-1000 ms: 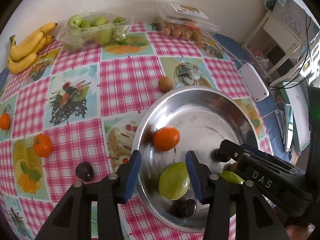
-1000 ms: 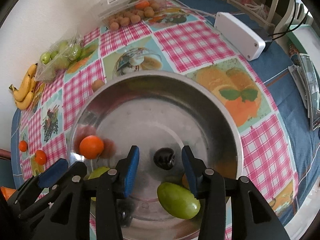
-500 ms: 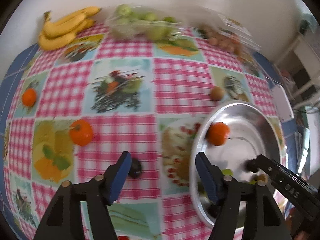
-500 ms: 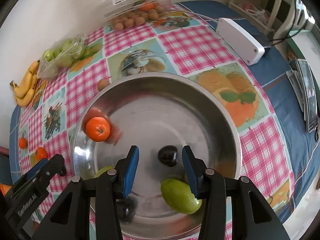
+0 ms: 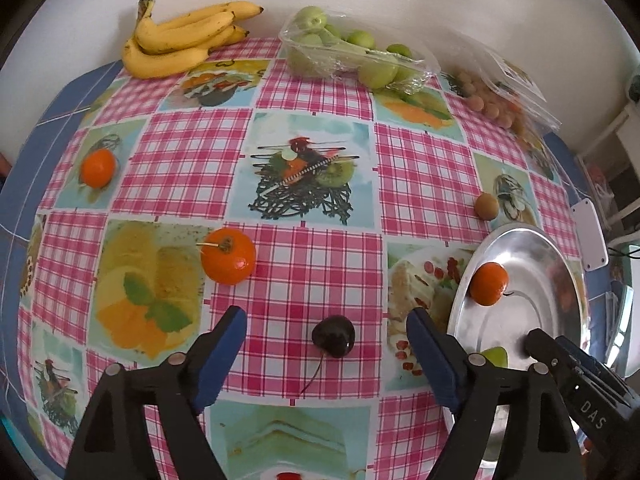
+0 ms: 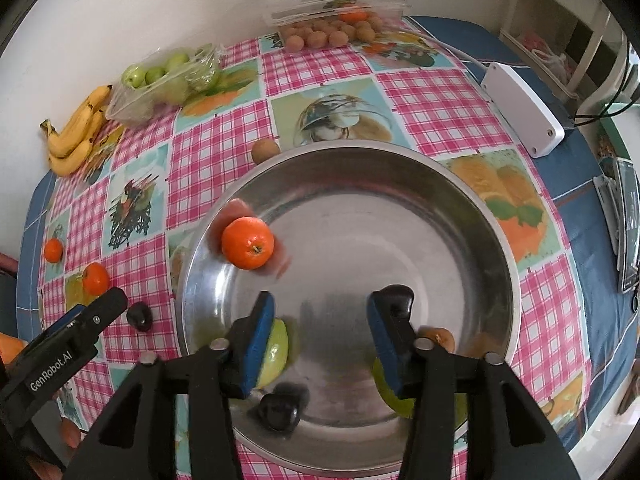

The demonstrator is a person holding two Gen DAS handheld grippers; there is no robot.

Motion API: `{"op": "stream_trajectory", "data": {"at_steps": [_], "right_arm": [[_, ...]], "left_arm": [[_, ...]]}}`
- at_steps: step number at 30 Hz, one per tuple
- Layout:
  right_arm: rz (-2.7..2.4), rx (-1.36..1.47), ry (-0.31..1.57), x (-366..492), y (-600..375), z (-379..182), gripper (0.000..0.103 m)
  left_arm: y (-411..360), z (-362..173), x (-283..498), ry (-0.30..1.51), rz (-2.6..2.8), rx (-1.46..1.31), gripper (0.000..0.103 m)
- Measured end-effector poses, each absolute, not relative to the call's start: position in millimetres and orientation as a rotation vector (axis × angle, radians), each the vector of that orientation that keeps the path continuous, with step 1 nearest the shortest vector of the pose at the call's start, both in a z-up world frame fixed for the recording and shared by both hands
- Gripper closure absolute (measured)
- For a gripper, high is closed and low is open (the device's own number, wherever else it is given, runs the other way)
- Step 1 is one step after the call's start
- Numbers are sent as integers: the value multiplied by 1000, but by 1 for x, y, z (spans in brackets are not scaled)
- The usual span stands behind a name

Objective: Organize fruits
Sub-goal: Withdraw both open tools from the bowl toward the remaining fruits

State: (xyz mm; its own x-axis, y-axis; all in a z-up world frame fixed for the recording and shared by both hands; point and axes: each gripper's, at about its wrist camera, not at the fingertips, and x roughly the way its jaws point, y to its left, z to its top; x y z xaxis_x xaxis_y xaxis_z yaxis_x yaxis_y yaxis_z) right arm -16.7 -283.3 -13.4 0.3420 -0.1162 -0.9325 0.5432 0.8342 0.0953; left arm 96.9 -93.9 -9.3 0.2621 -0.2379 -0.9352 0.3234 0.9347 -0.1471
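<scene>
Swung away from the steel bowl, the left gripper now brackets a dark cherry at lower centre, jaws just opened wide and empty. Centre it and close gently. The right gripper, also opening, holds nothing.

Three oranges: one in the bowl, two outside it. One bunch of bananas

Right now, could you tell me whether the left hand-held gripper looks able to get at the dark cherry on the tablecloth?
Probably yes: the left hand-held gripper stands open with the cherry between its fingers, and nothing lies close beside the fruit.
</scene>
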Motion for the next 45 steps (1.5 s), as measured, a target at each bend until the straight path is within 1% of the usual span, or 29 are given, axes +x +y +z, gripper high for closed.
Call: {"op": "stream_trajectory", "data": {"at_steps": [1,2,3,4,5,6,8,11,13,14,19,20,21,23,36,45], "right_arm": [[-447,425,1150,-16,-283,-14,48],[-448,424,1152,-16,-283,-14,48],[-448,424,1153,-16,-284,-14,46],[-451,423,1154,-16,-284,-15,43],[-454,422,1155,-16,-284,-15,37],[-459,420,1156,-15,-285,-16,32],[-459,416,1158,-15,-285,-17,29],[-457,412,1166,-14,-285,-18,28],[-455,409,1174,-13,-285,-20,23],[-454,409,1176,-13,-285,-21,19],[-443,404,1176,-12,-284,-21,18],[-443,402,1176,-12,-284,-21,15],[-442,400,1177,-12,-284,-21,8],[-442,400,1176,-12,-285,-22,3],[-447,411,1172,-12,-286,-25,3],[-417,420,1122,-11,-283,-19,3]], "left_arm": [[-94,-10,97,1250,-378,81,14],[-95,-11,97,1251,-375,85,8],[-95,-12,97,1252,-371,89,5],[-95,-13,97,1250,-365,95,0],[-95,-13,97,1246,-361,99,0],[-95,-14,97,1240,-357,106,0],[-95,-15,98,1232,-349,117,0],[-94,-16,99,1229,-335,123,0],[-92,-17,99,1231,-329,120,0],[-92,-18,100,1230,-327,119,0],[-90,-18,101,1220,-318,124,0],[-90,-18,100,1219,-317,126,0],[-90,-18,100,1217,-315,127,0],[-90,-17,101,1211,-313,129,0],[-88,-13,101,1160,-285,156,0],[-79,-4,109,1108,-284,112,0]]}}
